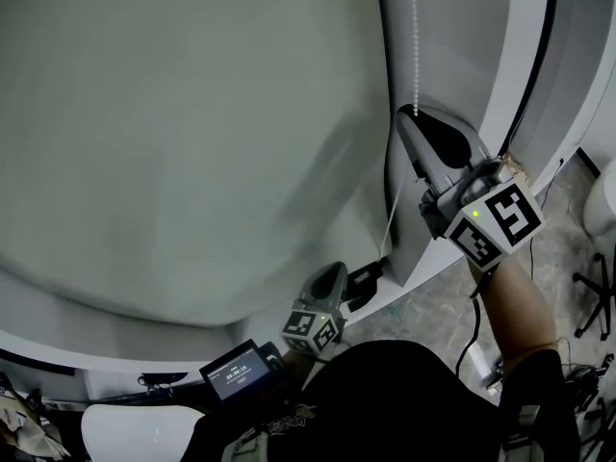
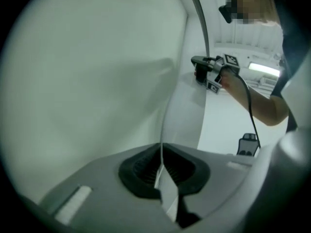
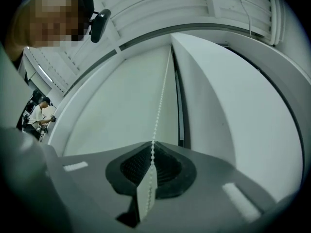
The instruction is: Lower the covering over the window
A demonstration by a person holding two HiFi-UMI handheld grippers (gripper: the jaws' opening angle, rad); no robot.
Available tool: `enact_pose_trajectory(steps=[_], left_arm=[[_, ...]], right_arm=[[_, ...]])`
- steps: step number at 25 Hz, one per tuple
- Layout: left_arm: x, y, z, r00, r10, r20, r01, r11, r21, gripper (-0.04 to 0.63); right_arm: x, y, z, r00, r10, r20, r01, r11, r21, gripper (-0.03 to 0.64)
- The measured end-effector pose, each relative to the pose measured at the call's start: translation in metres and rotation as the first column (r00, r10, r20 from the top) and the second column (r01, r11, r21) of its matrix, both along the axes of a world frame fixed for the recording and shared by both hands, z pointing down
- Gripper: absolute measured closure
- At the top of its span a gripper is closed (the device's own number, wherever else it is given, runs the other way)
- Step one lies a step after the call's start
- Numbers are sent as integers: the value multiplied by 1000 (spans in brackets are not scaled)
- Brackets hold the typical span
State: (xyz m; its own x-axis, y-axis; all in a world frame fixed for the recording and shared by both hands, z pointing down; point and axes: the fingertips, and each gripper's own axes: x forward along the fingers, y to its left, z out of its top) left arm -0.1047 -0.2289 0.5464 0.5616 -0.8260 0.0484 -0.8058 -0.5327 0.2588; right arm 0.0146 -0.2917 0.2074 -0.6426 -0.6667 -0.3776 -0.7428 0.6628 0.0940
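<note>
Right gripper (image 3: 151,149) pinches the white beaded chain (image 3: 160,106); left gripper (image 2: 162,152) clamps a thin pale cord (image 2: 164,125).

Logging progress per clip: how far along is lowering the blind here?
Done: the blind looks lowered nearly to the bottom frame. In hand: the right gripper is shut on the bead chain, the left gripper on a lower strand. Left: any final pull, then release.

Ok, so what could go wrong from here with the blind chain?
The right tongs pinch only the thin chain, so the beads might slip through on a pull. The left tongs seem to clamp its lower run; tugging both ways could strain it or leave the blind stuck.
</note>
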Motion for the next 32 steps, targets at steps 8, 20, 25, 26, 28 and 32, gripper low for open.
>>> enact_pose_trajectory(steps=[8, 20, 25, 26, 28, 32], left_arm=[[20, 19, -13, 999, 46, 17, -46, 999, -25, 586], [39, 40, 3, 999, -41, -31, 39, 997, -64, 588], [60, 72, 9, 987, -161, -19, 157, 976, -150, 588], [63, 79, 12, 982, -186, -19, 180, 969, -170, 588], [66, 97, 24, 974, -225, -20, 216, 956, -199, 588], [50, 140, 40, 952, -307, -7, 297, 926, -234, 588]], right_arm=[[-6, 12, 0, 1000, 4, 24, -5, 1000, 30, 600], [-3, 24, 121, 987, -158, -12, 152, 969, -193, 589], [-11, 67, 230, 936, -343, -74, 287, 869, -402, 603], [-14, 80, 253, 917, -390, -83, 316, 838, -446, 604], [-18, 110, 300, 875, -478, -77, 369, 761, -534, 607], [-34, 171, 359, 812, -584, -17, 435, 624, -649, 609]])
